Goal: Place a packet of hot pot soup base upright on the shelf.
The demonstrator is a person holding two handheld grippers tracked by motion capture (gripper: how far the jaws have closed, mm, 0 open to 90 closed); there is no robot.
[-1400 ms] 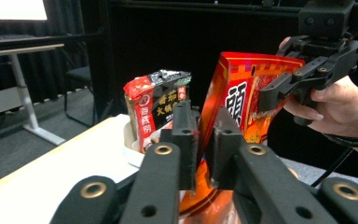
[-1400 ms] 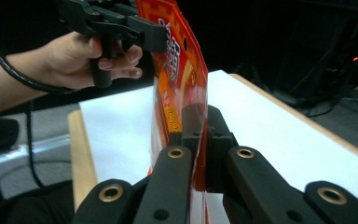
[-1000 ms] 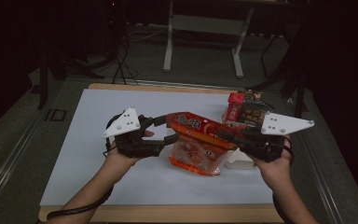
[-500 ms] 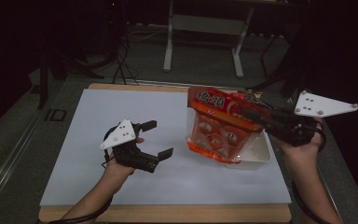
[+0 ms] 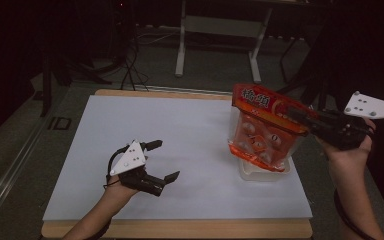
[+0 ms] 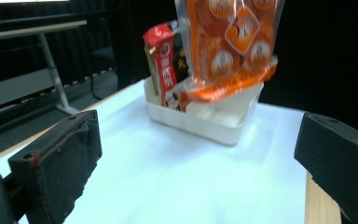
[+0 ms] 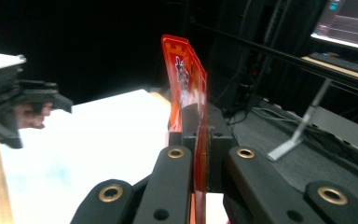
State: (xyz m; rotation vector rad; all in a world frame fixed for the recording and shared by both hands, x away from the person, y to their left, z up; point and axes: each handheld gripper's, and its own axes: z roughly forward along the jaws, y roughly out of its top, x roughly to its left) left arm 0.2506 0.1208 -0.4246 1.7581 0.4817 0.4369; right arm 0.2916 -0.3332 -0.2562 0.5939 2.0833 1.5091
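Snack bag (image 5: 262, 127), orange and red, hangs over the white tray (image 5: 265, 172) at the right of the surface (image 5: 180, 130), where we pinch its top edge in our right gripper (image 5: 300, 116). Our left gripper (image 5: 162, 161) sits low at the near left, its jaws just opened wide with nothing between them. A red packet (image 6: 165, 65) stands in the tray.
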